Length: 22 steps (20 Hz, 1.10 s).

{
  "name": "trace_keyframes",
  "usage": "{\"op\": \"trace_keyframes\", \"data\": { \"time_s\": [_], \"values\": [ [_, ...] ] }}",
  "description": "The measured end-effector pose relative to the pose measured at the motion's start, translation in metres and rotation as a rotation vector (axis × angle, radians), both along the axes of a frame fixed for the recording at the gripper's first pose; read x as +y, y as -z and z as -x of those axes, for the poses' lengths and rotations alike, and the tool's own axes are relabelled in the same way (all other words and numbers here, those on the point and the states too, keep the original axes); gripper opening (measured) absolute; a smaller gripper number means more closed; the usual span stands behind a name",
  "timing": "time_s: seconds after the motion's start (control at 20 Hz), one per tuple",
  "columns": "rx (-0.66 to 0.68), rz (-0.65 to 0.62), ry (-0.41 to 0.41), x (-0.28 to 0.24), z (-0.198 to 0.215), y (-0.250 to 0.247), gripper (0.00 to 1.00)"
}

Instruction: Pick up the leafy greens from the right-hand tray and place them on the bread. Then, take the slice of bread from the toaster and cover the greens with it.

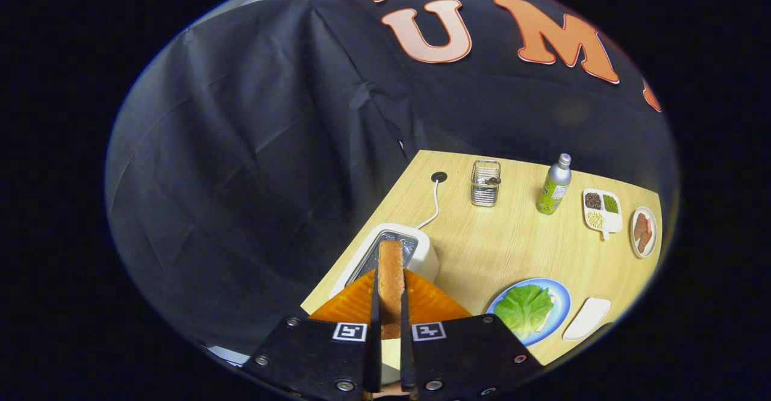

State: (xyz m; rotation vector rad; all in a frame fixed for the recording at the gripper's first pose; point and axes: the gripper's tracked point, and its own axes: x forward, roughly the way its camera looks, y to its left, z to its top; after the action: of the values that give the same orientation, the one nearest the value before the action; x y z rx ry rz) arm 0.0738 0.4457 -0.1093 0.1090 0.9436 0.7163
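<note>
Second step in hand: I have the fingers (390, 304) closed to a narrow gap on the slice of bread (391, 268), which stands upright just above the toaster (415, 250). The greens (523, 309) already lie on the blue plate (563, 301) to the right. Next I must carry the slice over and lay it flat on them. The bottle (554, 187) label is too small to read

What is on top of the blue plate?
A green lettuce leaf lies on the blue plate, a pale bread edge showing beside it. The leaf hides the rest beneath.
</note>
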Motion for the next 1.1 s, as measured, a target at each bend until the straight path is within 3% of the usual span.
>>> {"op": "trace_keyframes", "data": {
  "time_s": [0.5, 0.9, 1.1],
  "values": [
    [0.060, -0.086, 0.077, -0.098, -0.007, 0.037, 0.13],
    [0.083, -0.167, 0.127, -0.139, -0.013, 0.073, 0.13],
    [0.111, -0.197, 0.190, -0.161, -0.019, 0.102, 0.13]
  ]
}}
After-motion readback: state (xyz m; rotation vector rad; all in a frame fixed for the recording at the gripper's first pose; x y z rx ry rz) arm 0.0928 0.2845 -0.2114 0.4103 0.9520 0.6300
